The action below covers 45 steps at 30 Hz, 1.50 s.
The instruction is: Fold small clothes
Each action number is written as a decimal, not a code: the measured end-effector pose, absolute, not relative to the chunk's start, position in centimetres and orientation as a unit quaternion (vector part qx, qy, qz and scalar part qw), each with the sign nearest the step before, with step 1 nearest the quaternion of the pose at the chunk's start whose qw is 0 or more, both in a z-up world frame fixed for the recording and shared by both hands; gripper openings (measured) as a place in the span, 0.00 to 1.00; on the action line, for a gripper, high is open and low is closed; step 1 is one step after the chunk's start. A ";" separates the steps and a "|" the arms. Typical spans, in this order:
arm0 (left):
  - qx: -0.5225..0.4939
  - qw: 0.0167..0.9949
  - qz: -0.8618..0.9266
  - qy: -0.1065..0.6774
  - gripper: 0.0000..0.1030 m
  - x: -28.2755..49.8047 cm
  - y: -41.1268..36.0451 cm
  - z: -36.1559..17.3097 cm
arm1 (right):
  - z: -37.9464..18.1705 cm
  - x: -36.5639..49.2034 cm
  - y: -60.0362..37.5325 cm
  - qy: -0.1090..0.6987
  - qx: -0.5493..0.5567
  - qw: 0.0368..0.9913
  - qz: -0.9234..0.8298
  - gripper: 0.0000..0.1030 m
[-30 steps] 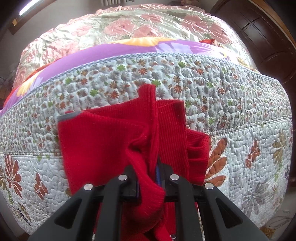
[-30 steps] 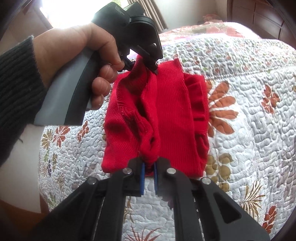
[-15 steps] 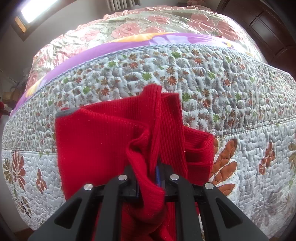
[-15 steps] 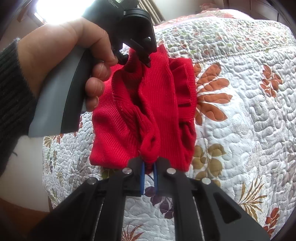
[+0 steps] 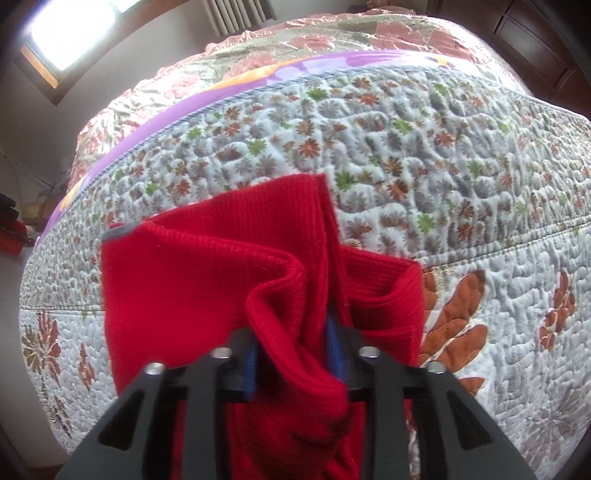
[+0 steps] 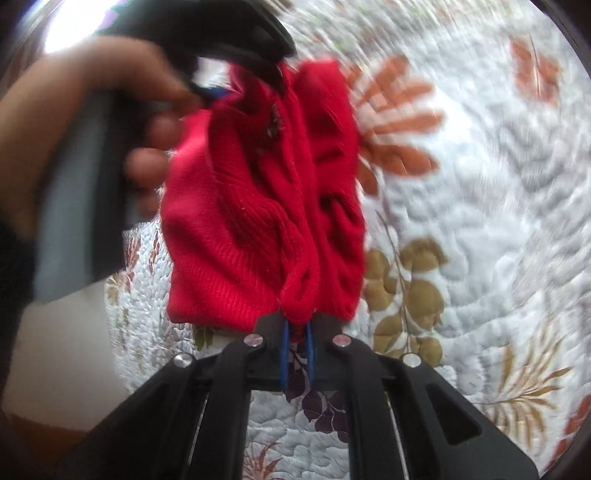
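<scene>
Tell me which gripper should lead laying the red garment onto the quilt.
Probably the right gripper: it grips the red garment's low edge close over the quilt. The left gripper, also clamped on it, holds the other end.

A bedroom in a home — a bed (image 5: 388,155) under a quilted floral bedspread (image 6: 480,206) fills the room, a purple sheet (image 5: 332,64) and floral cover (image 5: 295,33) beyond, with a radiator (image 5: 236,14) below a bright window (image 5: 70,33) and dark wooden furniture (image 5: 546,40) alongside.

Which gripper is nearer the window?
Left. The left gripper faces up the bed toward the window; the right gripper sits further back, with the left one between it and the glare.
</scene>
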State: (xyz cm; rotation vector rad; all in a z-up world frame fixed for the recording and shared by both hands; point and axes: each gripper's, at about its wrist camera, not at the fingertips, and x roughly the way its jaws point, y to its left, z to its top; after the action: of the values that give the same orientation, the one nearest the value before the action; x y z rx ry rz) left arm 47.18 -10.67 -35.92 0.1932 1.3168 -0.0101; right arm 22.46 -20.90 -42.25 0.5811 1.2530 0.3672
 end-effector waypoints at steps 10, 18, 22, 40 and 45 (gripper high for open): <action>-0.028 0.841 -0.051 0.538 0.76 45.7 -5.8 -27.8 | -41.0 23.2 -26.1 0.571 0.336 0.719 0.210 0.49; -0.051 0.836 -0.098 0.537 0.77 39.5 -0.3 -28.4 | -41.4 34.1 -27.8 0.542 0.484 0.631 0.271 0.61; -0.059 0.815 -0.140 0.559 0.75 35.9 -0.5 -31.3 | -44.4 38.0 -26.5 0.560 0.515 0.592 0.265 0.59; -0.099 0.755 -0.257 0.595 0.71 34.3 -2.0 -34.8 | -43.5 41.8 -27.3 0.569 0.401 0.690 0.195 0.22; -0.158 0.777 -0.263 0.550 0.71 37.0 1.0 -31.4 | -41.0 39.1 -26.1 0.578 0.392 0.685 0.208 0.40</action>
State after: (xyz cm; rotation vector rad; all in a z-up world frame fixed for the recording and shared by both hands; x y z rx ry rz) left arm 37.00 1.02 -31.35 -0.3417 1.1904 -0.5683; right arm 39.09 -26.09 -41.01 0.8789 1.2952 0.4666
